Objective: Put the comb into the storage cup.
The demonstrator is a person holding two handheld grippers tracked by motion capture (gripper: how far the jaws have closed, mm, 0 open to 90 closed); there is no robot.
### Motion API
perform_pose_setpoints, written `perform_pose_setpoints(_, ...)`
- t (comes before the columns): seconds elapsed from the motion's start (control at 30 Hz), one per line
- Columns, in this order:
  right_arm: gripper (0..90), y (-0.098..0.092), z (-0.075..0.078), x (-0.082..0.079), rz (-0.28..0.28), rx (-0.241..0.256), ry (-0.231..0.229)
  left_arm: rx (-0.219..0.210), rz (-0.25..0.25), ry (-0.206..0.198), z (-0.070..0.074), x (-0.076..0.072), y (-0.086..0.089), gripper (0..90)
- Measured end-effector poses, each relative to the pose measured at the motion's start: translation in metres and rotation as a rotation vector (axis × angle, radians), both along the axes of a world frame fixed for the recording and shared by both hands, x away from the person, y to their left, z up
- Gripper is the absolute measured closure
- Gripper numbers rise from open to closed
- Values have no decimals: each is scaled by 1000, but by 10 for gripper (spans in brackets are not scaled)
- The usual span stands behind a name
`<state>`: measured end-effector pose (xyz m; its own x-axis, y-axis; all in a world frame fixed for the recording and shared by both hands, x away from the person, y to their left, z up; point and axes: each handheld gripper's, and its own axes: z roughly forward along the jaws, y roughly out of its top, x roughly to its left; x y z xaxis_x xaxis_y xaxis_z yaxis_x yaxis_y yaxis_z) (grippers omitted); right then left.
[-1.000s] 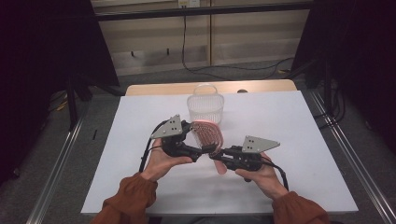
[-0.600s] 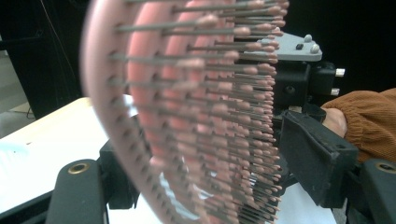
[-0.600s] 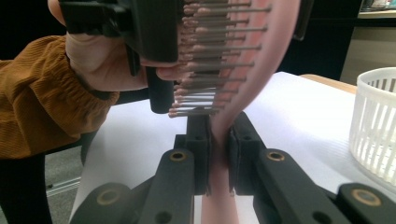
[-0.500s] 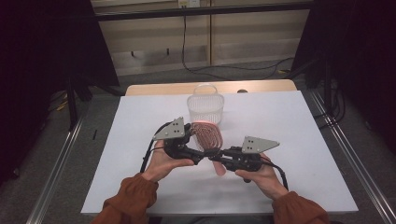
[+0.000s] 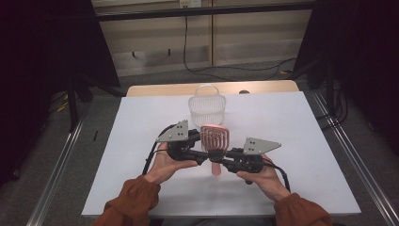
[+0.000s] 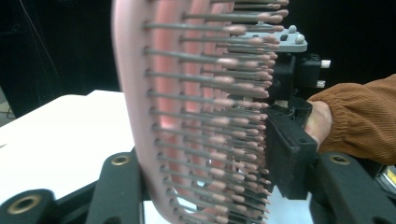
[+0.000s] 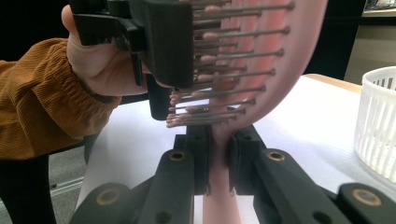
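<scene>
Pink hairbrush (image 5: 215, 141), held up over the white table (image 5: 291, 136) just in front of the white slotted basket (image 5: 207, 105), right gripper (image 5: 225, 160) clamped on its handle, left gripper (image 5: 203, 154) closed across its bristled head

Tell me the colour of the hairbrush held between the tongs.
Pink: the hairbrush has a pink body with grey bristles tipped in pink, best seen in the left gripper view.
</scene>
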<state>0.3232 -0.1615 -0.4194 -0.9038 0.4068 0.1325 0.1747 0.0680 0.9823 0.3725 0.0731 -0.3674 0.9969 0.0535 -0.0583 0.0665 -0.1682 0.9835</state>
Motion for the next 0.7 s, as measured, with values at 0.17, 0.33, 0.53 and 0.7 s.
perform_pose_setpoints(0.17,806,-1,0,1,-2,10,-1,-8,-13,10,0,0,-2,532)
perform_pose_setpoints(0.33,790,-2,1,1,-8,13,-5,-24,-5,25,1,-2,-3,571)
perform_pose_setpoints(0.53,760,-3,4,1,-20,27,-12,-41,-6,31,5,-4,-3,635)
perform_pose_setpoints(0.7,754,-2,5,0,-31,27,-19,-43,8,43,6,-5,-4,639)
